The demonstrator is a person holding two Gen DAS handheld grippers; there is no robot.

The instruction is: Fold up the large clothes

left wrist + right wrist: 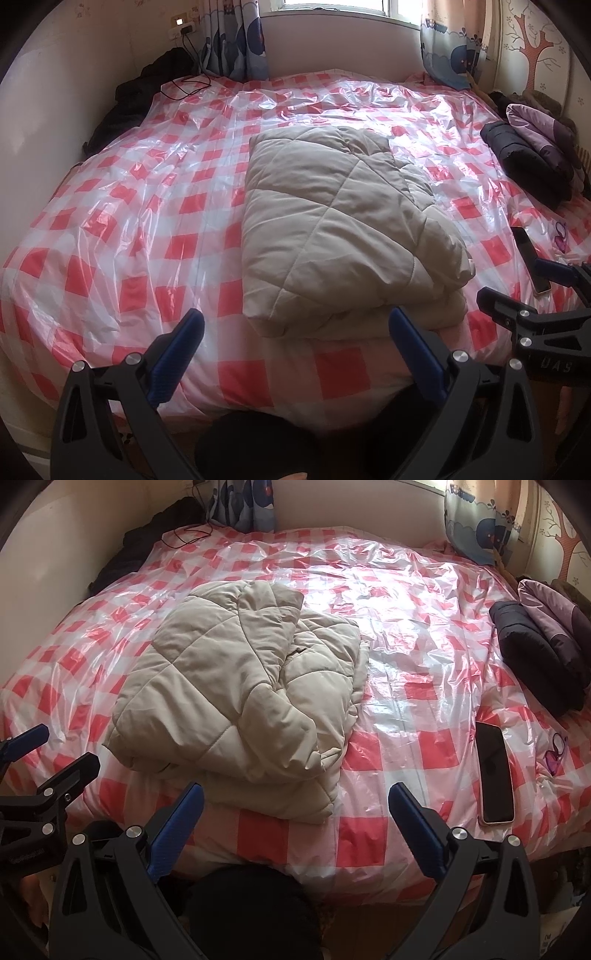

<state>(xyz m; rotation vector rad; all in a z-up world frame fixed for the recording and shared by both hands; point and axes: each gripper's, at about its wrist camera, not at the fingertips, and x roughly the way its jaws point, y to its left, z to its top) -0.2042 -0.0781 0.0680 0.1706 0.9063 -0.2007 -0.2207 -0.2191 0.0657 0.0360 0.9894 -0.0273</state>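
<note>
A beige quilted puffer jacket (332, 221) lies folded into a thick bundle on the bed, a sleeve draped across its top (236, 694). The bed wears a red-and-white checked cover (129, 229) under clear plastic. My left gripper (295, 328) hovers open just off the bed's near edge, level with the bundle's near end, holding nothing. My right gripper (295, 805) is open too, to the right of the bundle's near corner and not touching it. Each gripper shows at the edge of the other's view: the right one (517, 295), the left one (55, 753).
A black phone (494, 771) lies on the bed at right, a purple trinket (556, 753) beside it. Folded dark and lilac jackets (539, 642) are stacked at the far right. Dark clothing (136, 99) and a black cable (184, 86) sit in the far left corner.
</note>
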